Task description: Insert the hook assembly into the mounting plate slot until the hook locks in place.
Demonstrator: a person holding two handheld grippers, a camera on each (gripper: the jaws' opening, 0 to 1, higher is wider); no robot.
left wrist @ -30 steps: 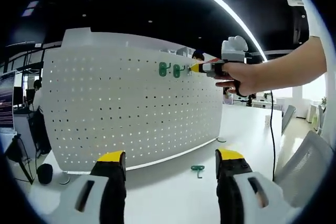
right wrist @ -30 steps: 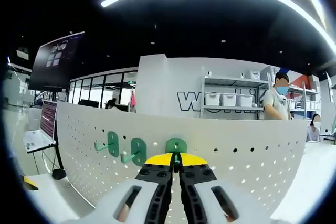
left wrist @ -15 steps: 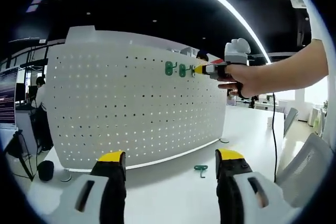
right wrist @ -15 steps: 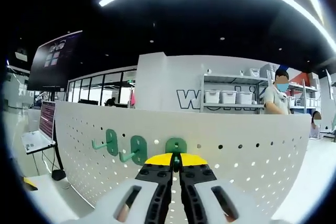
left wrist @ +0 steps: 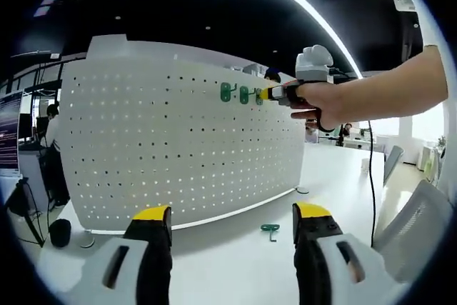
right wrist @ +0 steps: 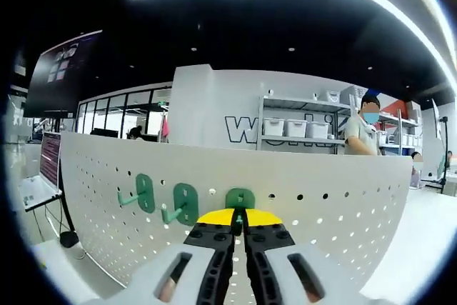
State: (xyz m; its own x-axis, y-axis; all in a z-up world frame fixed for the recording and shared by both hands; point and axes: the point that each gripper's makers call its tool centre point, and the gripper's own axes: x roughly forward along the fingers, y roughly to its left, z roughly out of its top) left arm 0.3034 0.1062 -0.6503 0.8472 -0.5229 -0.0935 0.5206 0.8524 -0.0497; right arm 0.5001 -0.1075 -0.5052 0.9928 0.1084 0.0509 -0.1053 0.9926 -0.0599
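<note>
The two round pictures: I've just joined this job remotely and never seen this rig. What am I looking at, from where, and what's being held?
No robot arm here: a person carries a two-jaw tool in each hand, each with a fisheye camera looking along its jaws. In the left gripper view, the left tool stands open above the white table, where one small green plastic hook lies. Behind it stands the white perforated mounting panel. The person's hand brings the right tool to the panel's top row. In the right gripper view, that right tool is shut on a third green hook against the panel, beside two green hooks already mounted.
</note>
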